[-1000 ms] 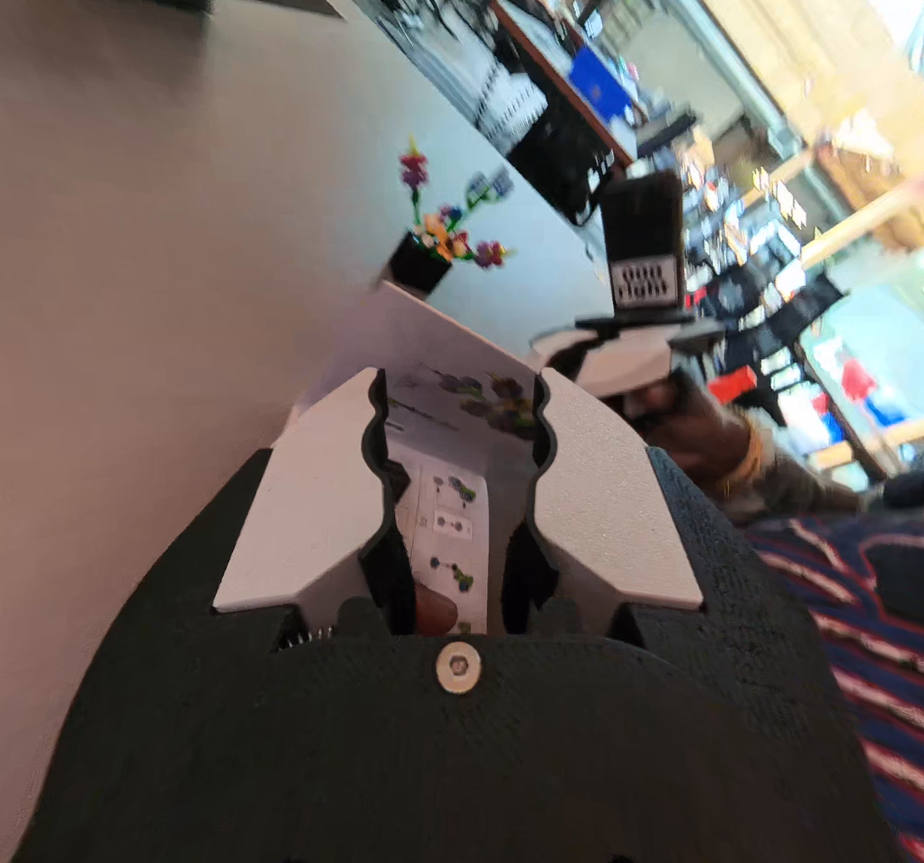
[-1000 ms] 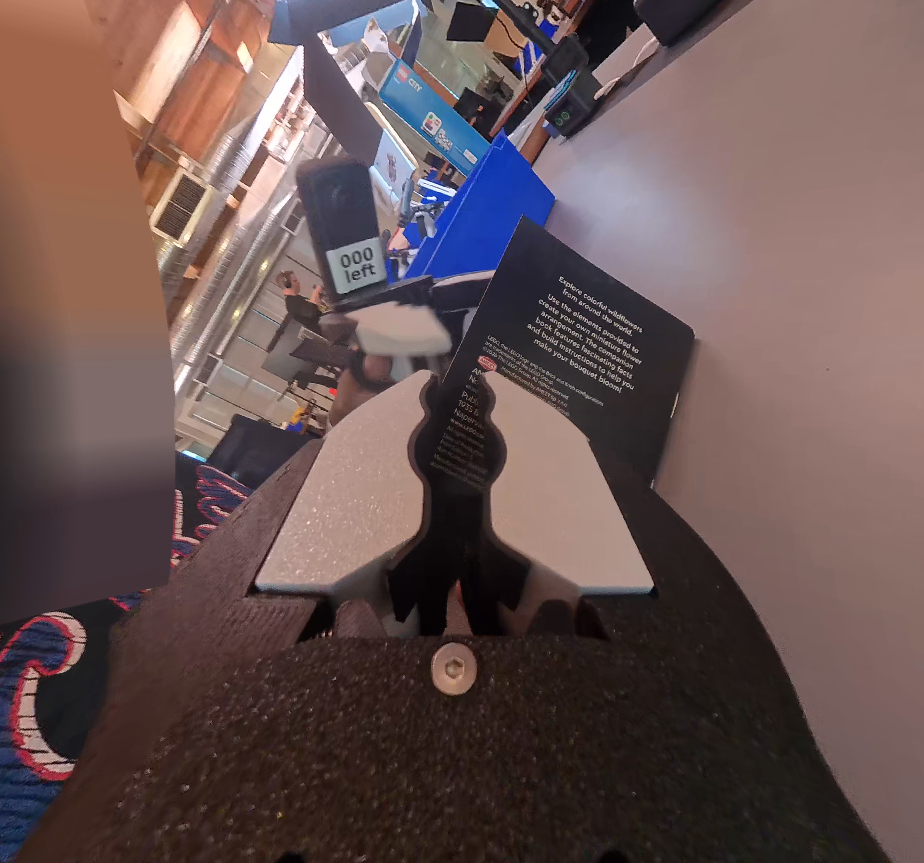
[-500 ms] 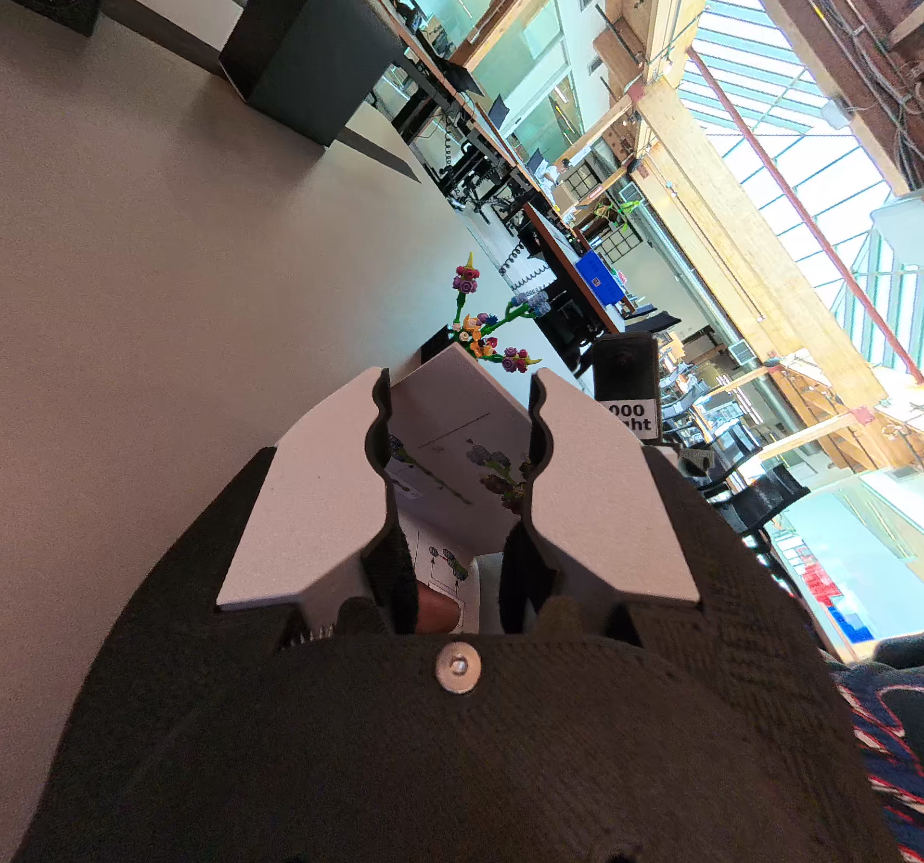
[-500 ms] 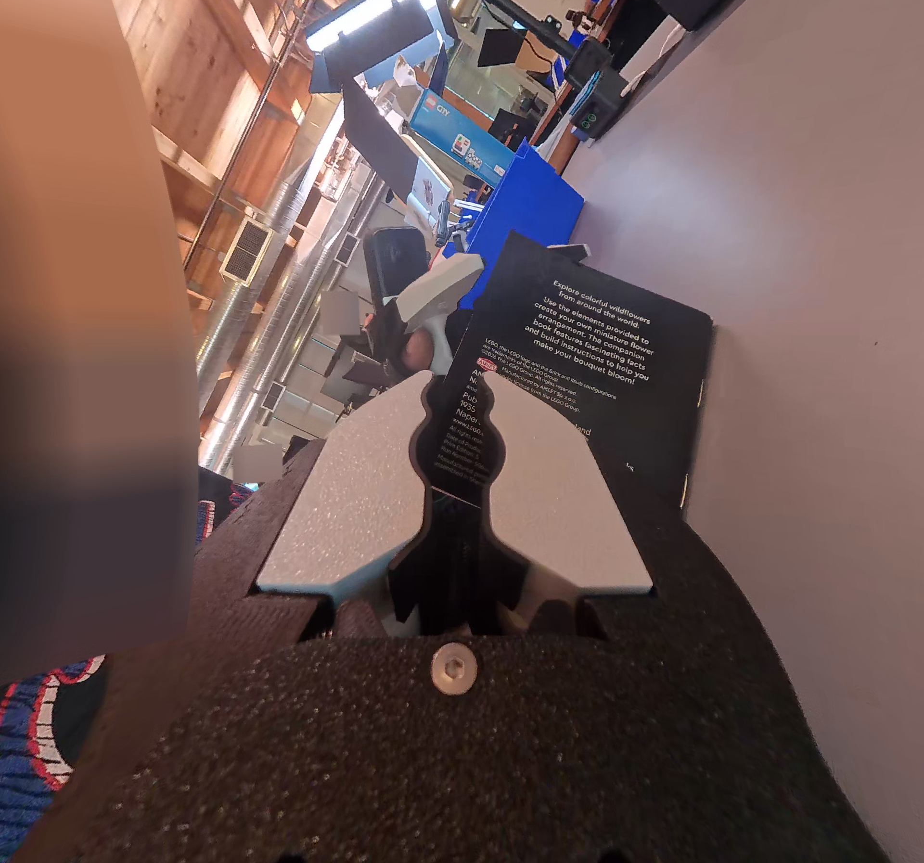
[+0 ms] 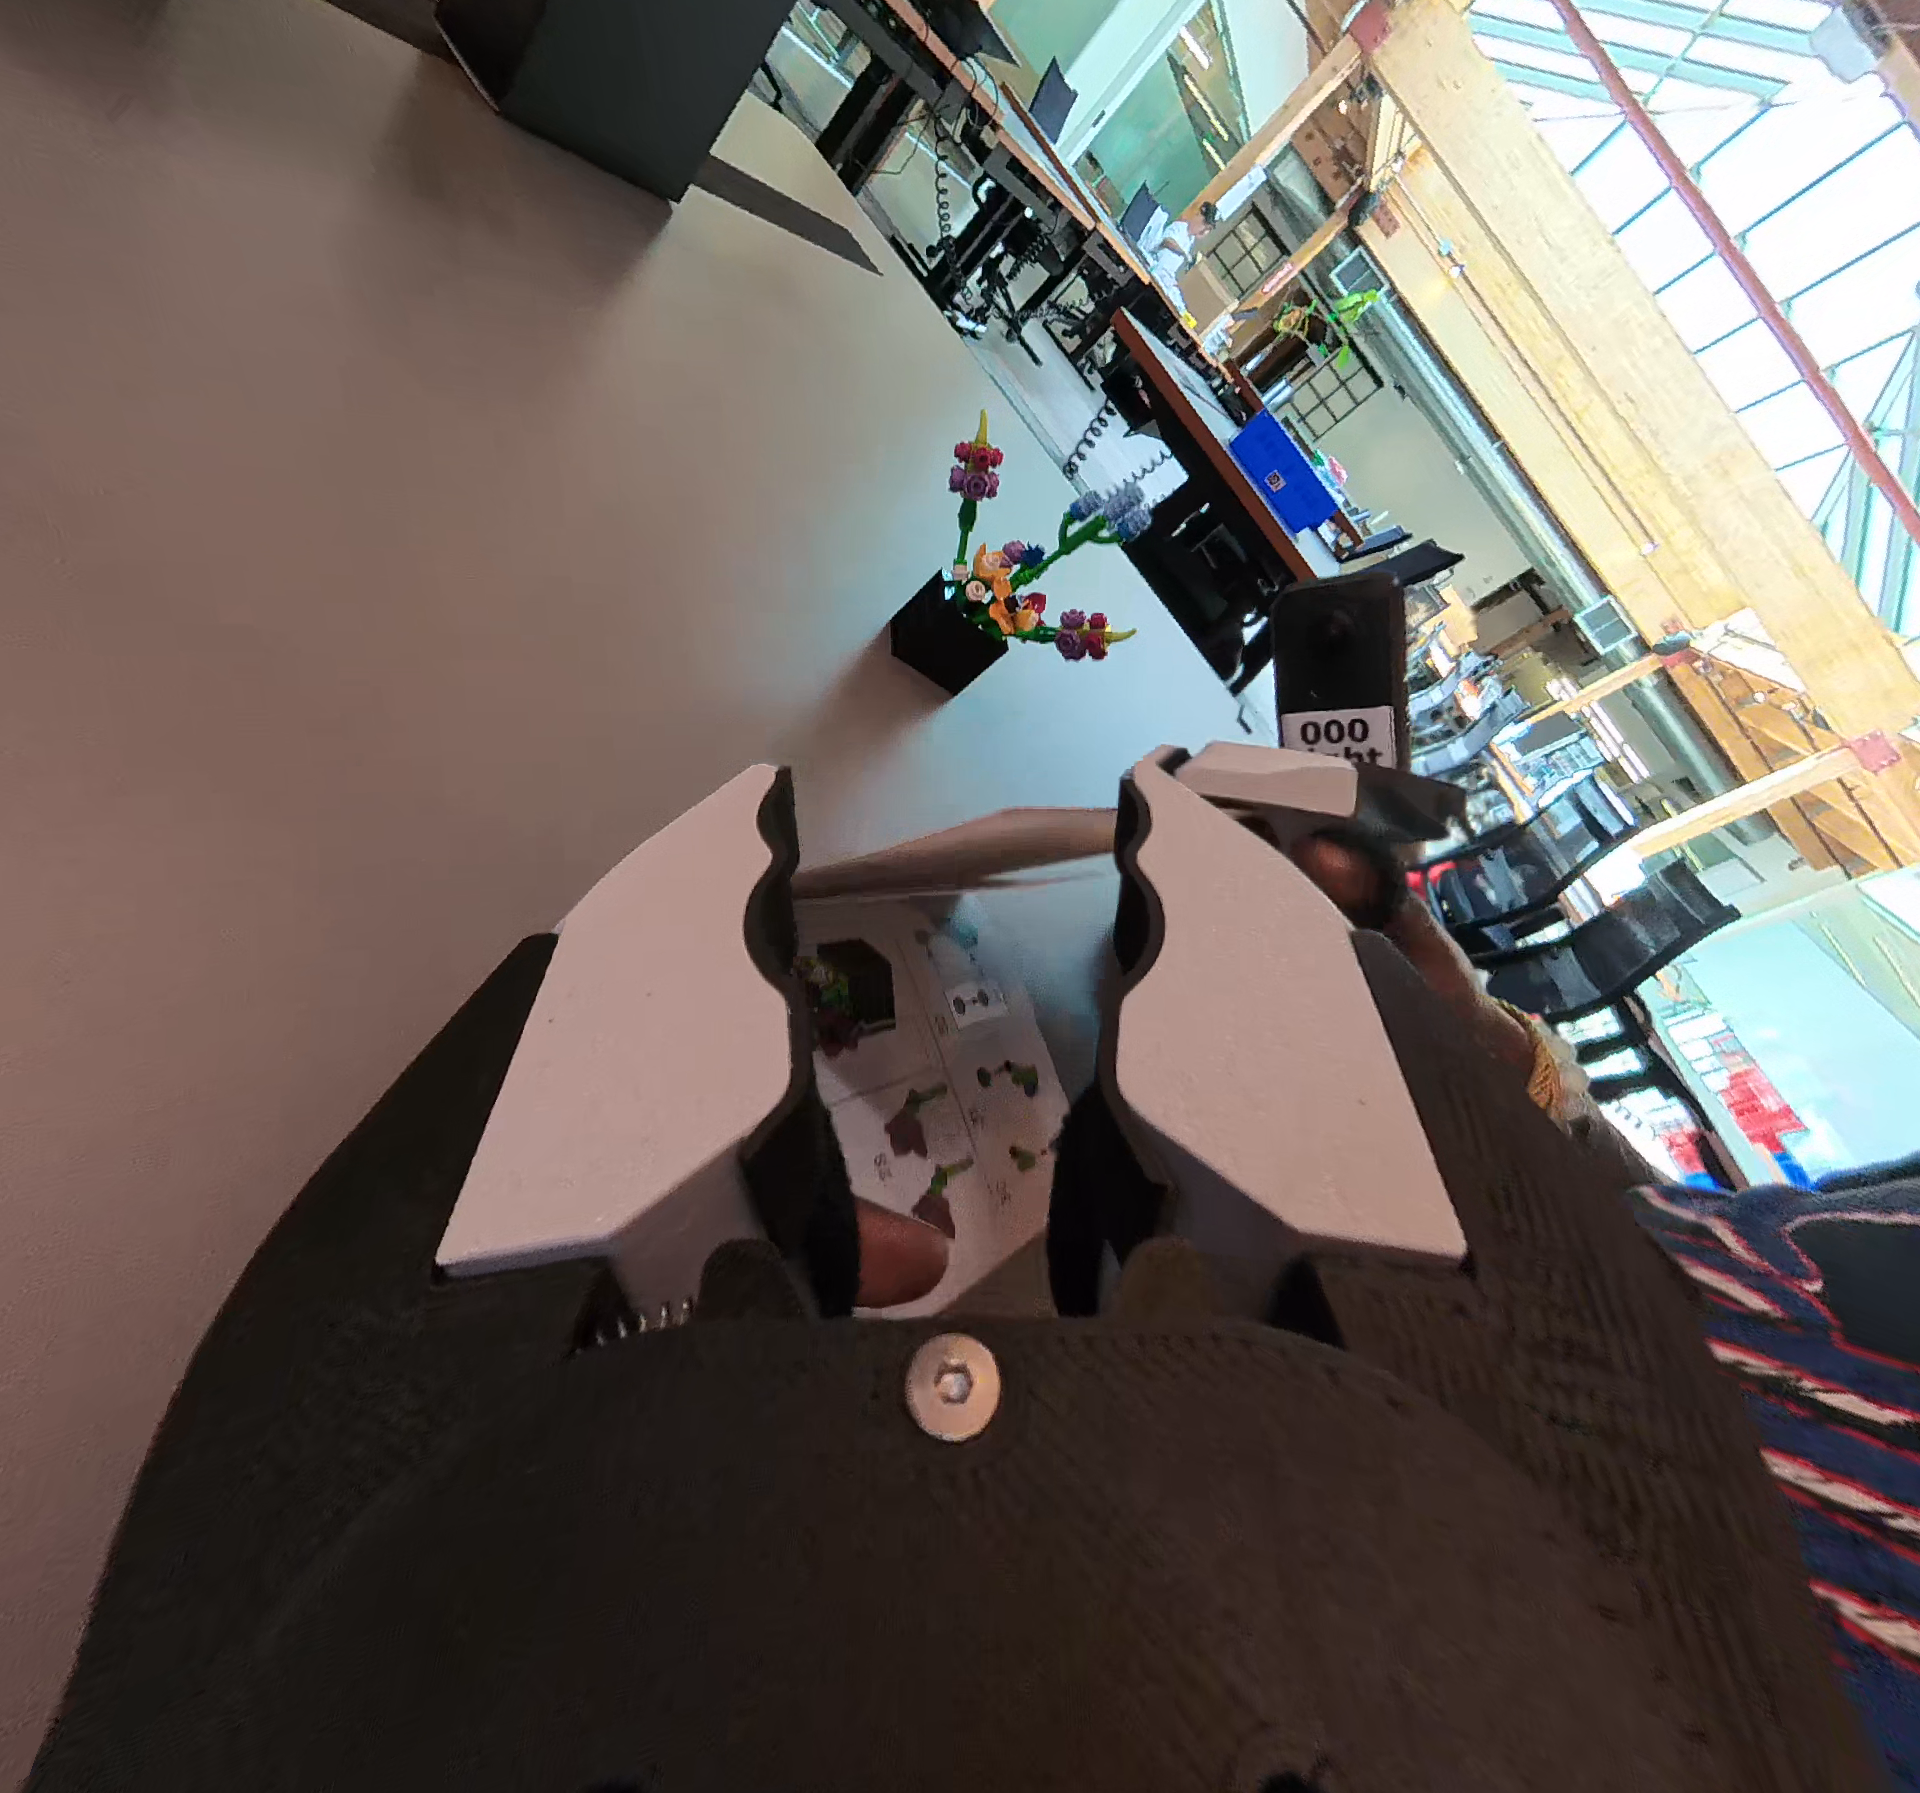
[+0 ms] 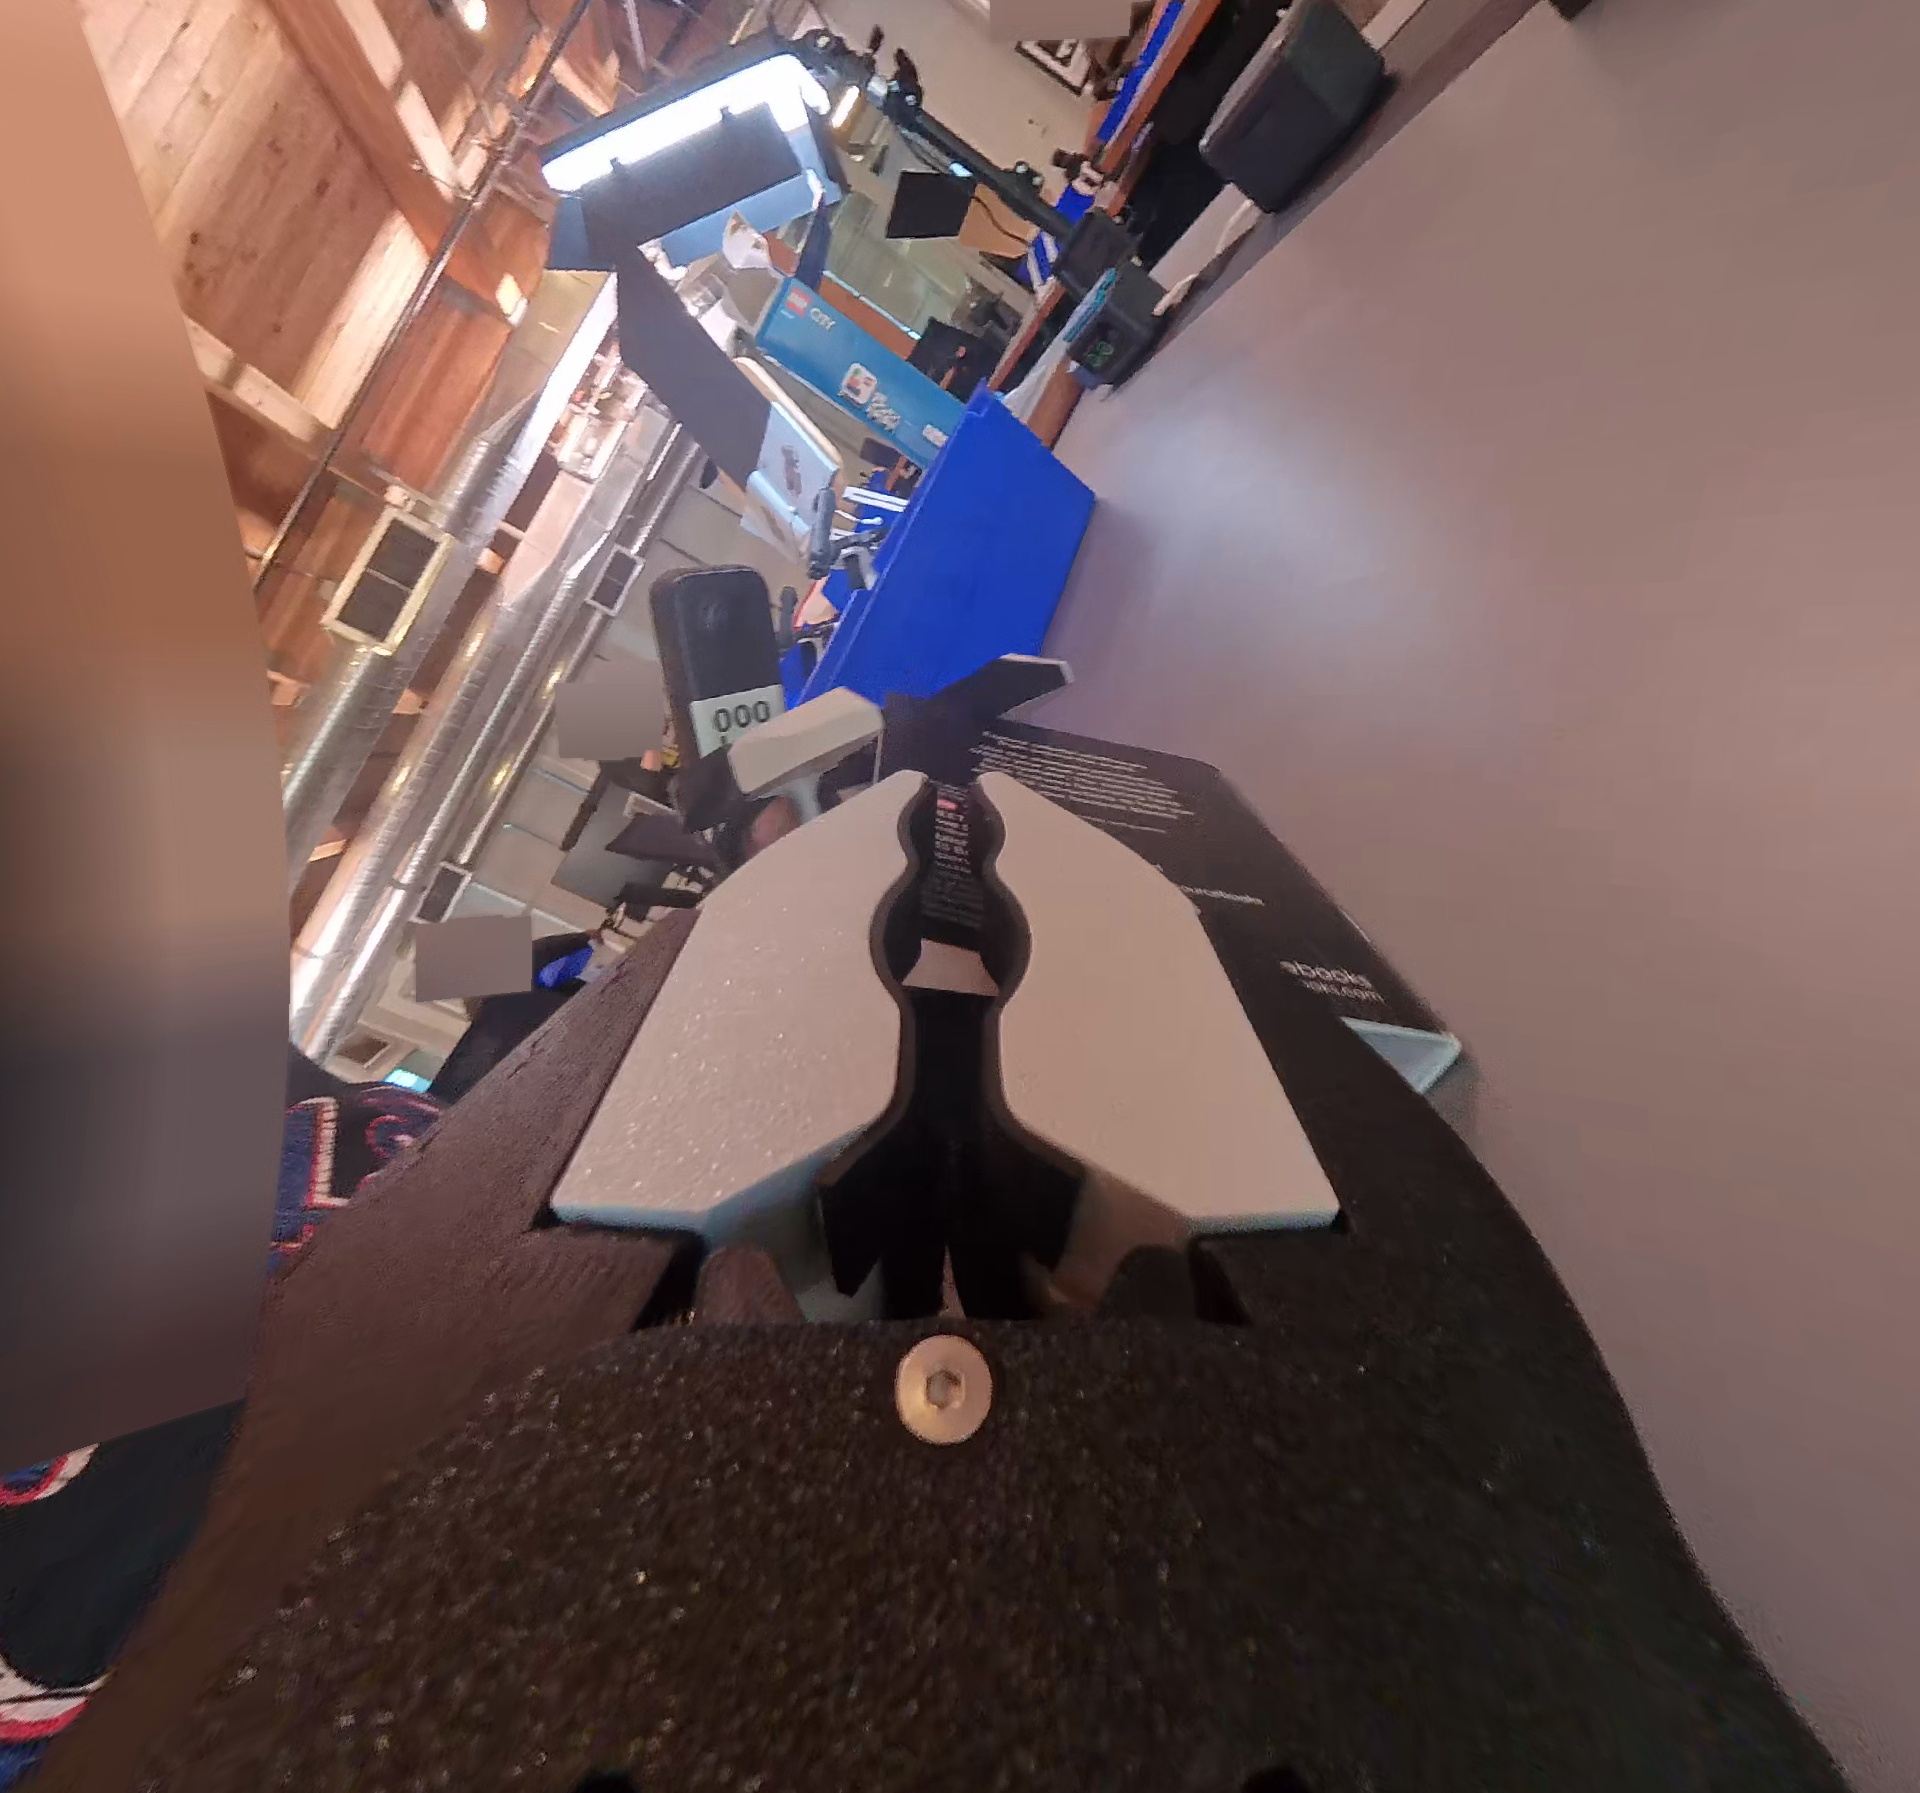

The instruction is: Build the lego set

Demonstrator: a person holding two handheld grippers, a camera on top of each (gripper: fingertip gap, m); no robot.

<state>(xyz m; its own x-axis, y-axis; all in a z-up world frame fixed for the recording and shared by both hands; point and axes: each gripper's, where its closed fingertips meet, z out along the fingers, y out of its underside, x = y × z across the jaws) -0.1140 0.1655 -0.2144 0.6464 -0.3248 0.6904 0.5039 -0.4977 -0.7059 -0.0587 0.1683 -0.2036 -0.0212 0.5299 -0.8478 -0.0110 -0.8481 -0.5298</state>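
The thin paper instruction booklet (image 5: 935,1037) lies partly open low over the smooth pale grey tabletop (image 5: 364,600), its white inner pages printed with small flower diagrams and its matte black back cover (image 6: 1143,808) facing the right-hand side. The left gripper (image 5: 951,870), with grey angular fingers (image 5: 644,1016) on a rough black body, points forward over the open pages with its jaws spread wide; the pages show in the gap, and whether the fingers touch the paper cannot be told. The right gripper (image 6: 951,808), of the same build, has its wavy-edged fingers (image 6: 769,995) pressed nearly together, pinching the black cover's near edge. Each gripper appears beyond the booklet in the other's view: the right one (image 5: 1278,787) at the raised upper page edge, the left one (image 6: 894,715) at the cover's far end. A fingertip (image 5: 899,1255) shows deep between the left jaws.

Farther along the table, well apart from the booklet, stands the built brick bouquet (image 5: 997,580): purple, orange and blue blooms on green stems in a black cubic pot. The surface between them is bare. A dark grey box (image 5: 623,29) sits near the far edge, a blue plastic bin (image 6: 956,580) just beyond the booklet, and a striped knit sleeve (image 5: 1808,1328) at the frame edge.
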